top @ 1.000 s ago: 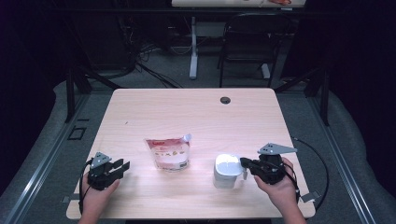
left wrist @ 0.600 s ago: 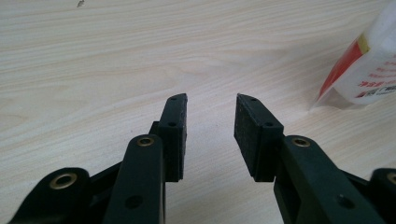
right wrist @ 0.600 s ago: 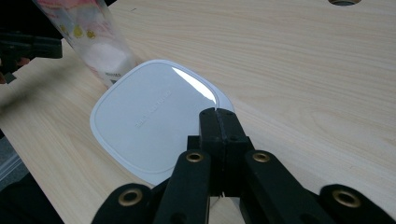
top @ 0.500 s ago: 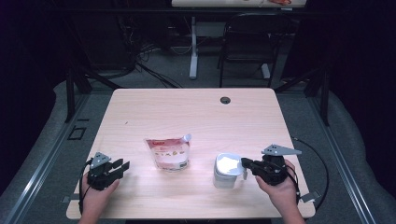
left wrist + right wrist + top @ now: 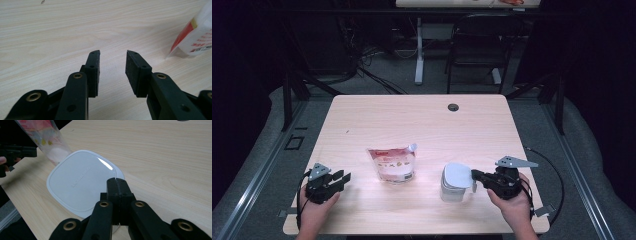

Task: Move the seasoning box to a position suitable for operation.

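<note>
Beside lidded container (image 5: 455,181), right gripper (image 5: 475,176) level, clamped

A light wood table (image 5: 422,125) fills the middle of the frame, with a dark grommet hole (image 5: 453,107) near its far edge. Grey carpet (image 5: 257,160) lies around it. At upper centre stand a white desk leg (image 5: 419,50) and a black chair (image 5: 477,47), cables (image 5: 367,60) upper left. The surroundings are dark.
</note>
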